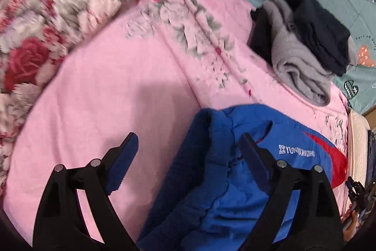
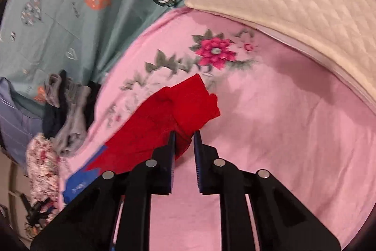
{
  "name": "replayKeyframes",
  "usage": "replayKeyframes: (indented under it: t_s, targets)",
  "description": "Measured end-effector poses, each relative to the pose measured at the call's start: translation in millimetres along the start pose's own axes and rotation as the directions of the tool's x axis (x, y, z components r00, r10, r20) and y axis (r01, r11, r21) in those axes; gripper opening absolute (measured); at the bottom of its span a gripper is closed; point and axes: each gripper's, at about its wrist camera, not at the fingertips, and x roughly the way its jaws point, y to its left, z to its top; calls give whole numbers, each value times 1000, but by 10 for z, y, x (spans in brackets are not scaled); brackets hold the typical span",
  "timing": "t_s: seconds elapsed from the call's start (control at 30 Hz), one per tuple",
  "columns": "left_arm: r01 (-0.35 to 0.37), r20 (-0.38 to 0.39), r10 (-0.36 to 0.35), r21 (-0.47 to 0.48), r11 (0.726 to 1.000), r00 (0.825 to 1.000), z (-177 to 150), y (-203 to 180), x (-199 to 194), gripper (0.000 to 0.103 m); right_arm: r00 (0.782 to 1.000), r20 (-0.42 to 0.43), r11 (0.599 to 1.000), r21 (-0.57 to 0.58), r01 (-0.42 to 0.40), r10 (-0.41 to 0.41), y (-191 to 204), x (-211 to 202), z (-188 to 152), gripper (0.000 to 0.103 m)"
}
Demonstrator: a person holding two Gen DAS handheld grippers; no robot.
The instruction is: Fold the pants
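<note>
In the right wrist view the right gripper (image 2: 184, 133) is sitting at lower centre of the frame, its two fingers drawn nearly together and pinching a fold of red cloth between their tips. That red cloth is the cuff end of the pants (image 2: 164, 119), which is running from the fingertips down toward the lower left, where the fabric is turning blue. The pink floral sheet (image 2: 270, 121) is lying beneath it, filling the middle and right of the frame.

In the left wrist view the left gripper (image 1: 188, 145) is occupying the bottom of the frame with its fingers spread wide apart, clamping nothing. The blue pants (image 1: 218, 171) are lying bunched between and over the right-hand finger, with a white printed logo and a red panel showing toward the lower right. The left-hand finger is hanging over bare pink sheet (image 1: 105, 86).

Farther out, a pile of grey and dark clothes (image 1: 303, 44) is resting at upper right, and a red-and-white floral quilt (image 1: 58, 4) is lying blurred at upper left.
</note>
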Motion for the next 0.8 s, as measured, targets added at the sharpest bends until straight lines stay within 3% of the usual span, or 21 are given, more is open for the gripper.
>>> replayKeyframes:
  t_s: [0.03, 0.07, 0.13, 0.27, 0.37, 0.47, 0.53, 0.57, 0.67, 0.77, 0.8]
  targets:
    - [5, -19, -5, -13, 1000, 1000, 6, 19, 87, 89, 998, -22, 998, -20, 64, -64, -12, 46, -33, 40]
    - [20, -25, -20, -17, 1000, 999, -1, 33, 128, 89, 995, -32, 996, -14, 92, -92, -37, 52, -69, 47]
    - [91, -51, -91, -7, 996, 995, 5, 15, 229, 89, 998, -3, 998, 14, 65, -65, -72, -33, -133, 52]
    - [180, -86, -174, 67, 981, 981, 2, -146, 336, 90, 998, 5, 998, 14, -58, 58, 79, -213, -246, 55]
    - [198, -111, -187, 97, 975, 976, -3, -251, 453, 90, 993, 3, 993, -33, -117, 117, 290, -334, -337, 55]
    - [208, -83, -199, 114, 971, 976, -4, -280, 458, 88, 988, -22, 984, -82, -157, 156, 499, -405, -476, 58]
    - [203, -71, -195, 126, 971, 978, -8, -300, 452, 68, 983, -48, 978, -104, -183, 179, 614, -411, -571, 60]
    - [190, -72, -181, 141, 972, 981, -15, -318, 458, 38, 980, -59, 973, -120, -196, 190, 680, -416, -624, 60]
    - [157, -53, -151, 150, 976, 987, -43, -317, 389, 24, 978, -85, 959, -194, -204, 191, 888, -424, -750, 60]
    - [136, 35, -143, 163, 977, 989, 13, -332, 126, 11, 978, -107, 941, -272, -203, 180, 1137, -417, -848, 60]
    - [136, 67, -147, 145, 980, 987, 83, -302, 32, 11, 979, -106, 935, -293, -199, 175, 1213, -422, -870, 60]
